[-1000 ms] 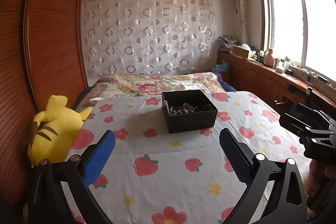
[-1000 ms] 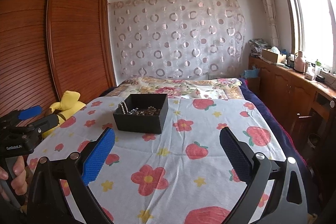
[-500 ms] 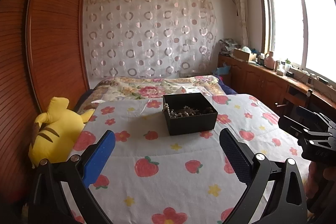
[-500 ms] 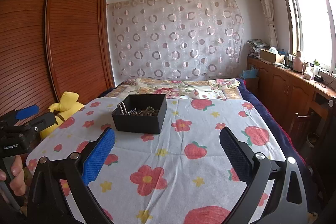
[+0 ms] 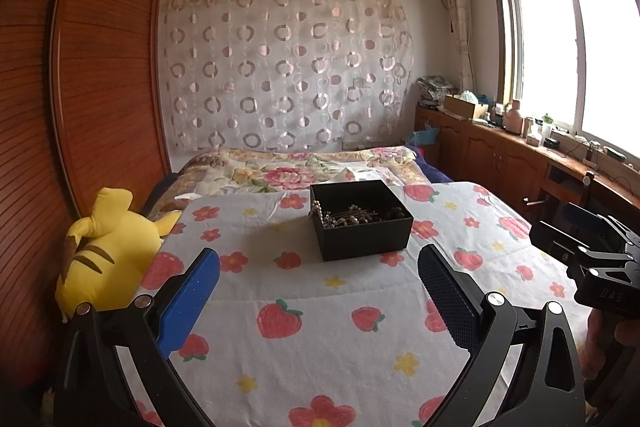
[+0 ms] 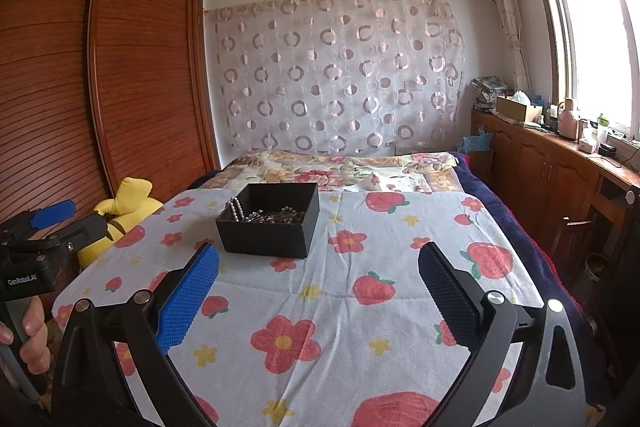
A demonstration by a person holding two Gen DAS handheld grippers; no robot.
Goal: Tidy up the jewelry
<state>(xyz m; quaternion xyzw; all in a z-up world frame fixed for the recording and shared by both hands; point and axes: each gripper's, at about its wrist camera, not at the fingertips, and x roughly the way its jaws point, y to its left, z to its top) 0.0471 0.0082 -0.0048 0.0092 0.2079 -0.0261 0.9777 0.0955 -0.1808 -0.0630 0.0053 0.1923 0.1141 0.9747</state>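
A black open box (image 5: 362,223) stands on the strawberry-print bedspread (image 5: 320,327) and holds a tangle of beaded jewelry (image 5: 350,215), with a pearl strand hanging over its left rim. The box also shows in the right wrist view (image 6: 270,223), with the pearls (image 6: 236,209) at its left side. My left gripper (image 5: 318,267) is open and empty, a short way in front of the box. My right gripper (image 6: 318,267) is open and empty, in front and to the right of the box. Each gripper shows at the edge of the other's view.
A yellow plush toy (image 5: 108,251) lies at the bed's left edge against a wooden wardrobe (image 5: 80,107). A floral quilt (image 5: 300,167) lies folded behind the box. Wooden cabinets (image 5: 500,155) with clutter run under the window on the right.
Both views have tilted slightly upward and pulled back a little; the box sits lower in the frames. The grippers stay open and the box has not moved.
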